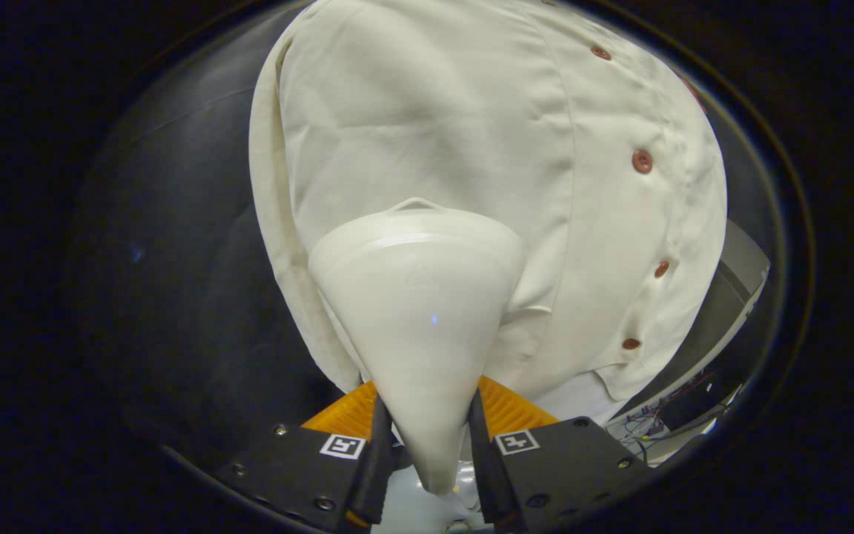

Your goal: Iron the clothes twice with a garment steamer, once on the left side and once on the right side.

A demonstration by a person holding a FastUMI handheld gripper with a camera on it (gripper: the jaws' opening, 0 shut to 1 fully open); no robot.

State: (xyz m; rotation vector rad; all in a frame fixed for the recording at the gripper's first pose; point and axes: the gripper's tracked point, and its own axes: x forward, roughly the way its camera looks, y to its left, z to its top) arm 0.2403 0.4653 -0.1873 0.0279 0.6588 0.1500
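Note:
A cream button-up shirt (442, 126) hangs ahead of me against the dark booth wall, its row of reddish-brown buttons (642, 161) running down its right part. My gripper (427, 415) is shut on the white garment steamer (419, 311), both fingers pressing the narrow neck of its cone-shaped head. The wide flat end of the steamer head points at the shirt's left half, low on the fabric and close to or touching it; contact cannot be told. The shirt's lower hem hangs just beyond the fingers (379, 437).
Dark cloth (175, 282) lies left of the shirt. Beyond the shirt's lower right edge are a grey surface (731, 289) and a tangle of wires (657, 415).

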